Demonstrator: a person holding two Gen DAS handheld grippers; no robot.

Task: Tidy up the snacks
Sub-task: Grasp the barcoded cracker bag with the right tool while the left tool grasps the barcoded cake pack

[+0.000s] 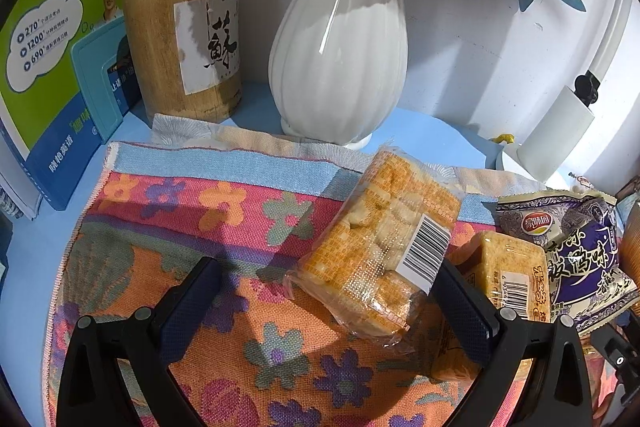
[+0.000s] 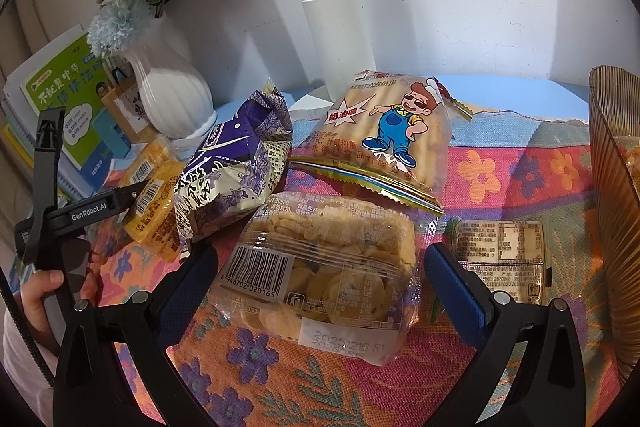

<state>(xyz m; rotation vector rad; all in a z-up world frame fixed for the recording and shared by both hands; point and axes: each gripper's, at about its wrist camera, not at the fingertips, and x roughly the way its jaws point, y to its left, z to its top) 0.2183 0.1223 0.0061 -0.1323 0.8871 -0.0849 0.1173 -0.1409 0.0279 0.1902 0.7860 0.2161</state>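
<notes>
Left of the purple bag (image 2: 236,167), two orange packets (image 2: 154,195) are half hidden behind it. The left gripper (image 1: 328,303) gapes around one. Right of the bag, the right gripper (image 2: 320,291) gapes around one clear cracker pack (image 2: 320,267).

Clear rice-cracker pack (image 2: 324,275) lying barcode-up at centre, cartoon-chef biscuit bag (image 2: 384,143) leaning at its 12 o'clock, crumpled purple snack bag (image 2: 236,167) lying at 10 o'clock, orange cracker packs (image 1: 380,247) resting beyond at 9 o'clock.

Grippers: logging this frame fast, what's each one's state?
Left gripper: open, holding nothing; orange cracker pack lies between its fingers.
Right gripper: open, straddling clear cracker pack.
</notes>
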